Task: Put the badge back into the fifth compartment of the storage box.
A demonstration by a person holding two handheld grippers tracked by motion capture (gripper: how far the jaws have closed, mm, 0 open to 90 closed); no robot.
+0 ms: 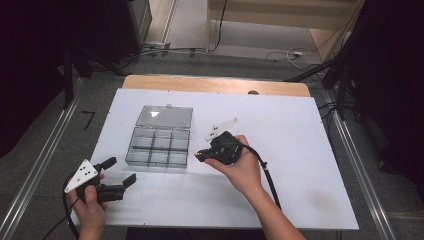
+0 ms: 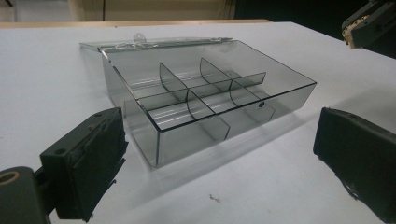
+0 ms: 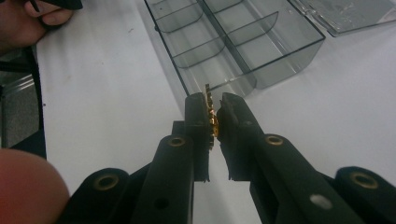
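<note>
A clear smoky plastic box (image 1: 158, 146) with several compartments lies left of centre on the white table, its lid (image 1: 165, 116) folded open behind it. My right gripper (image 1: 199, 156) hovers just right of the box's front corner. In the right gripper view it (image 3: 215, 105) is shut on a small gold toothed piece (image 3: 212, 116), in front of the box (image 3: 243, 51). My left gripper (image 1: 122, 170) is open at the front left, pointing at the box (image 2: 205, 98); nothing is between its jaws.
A white sheet (image 1: 300, 150) covers the table, with a wooden strip (image 1: 215, 84) along the far edge. The compartments of the box look empty. Metal rails (image 1: 350, 150) run beside the table. Cables (image 1: 290, 55) lie on the floor behind.
</note>
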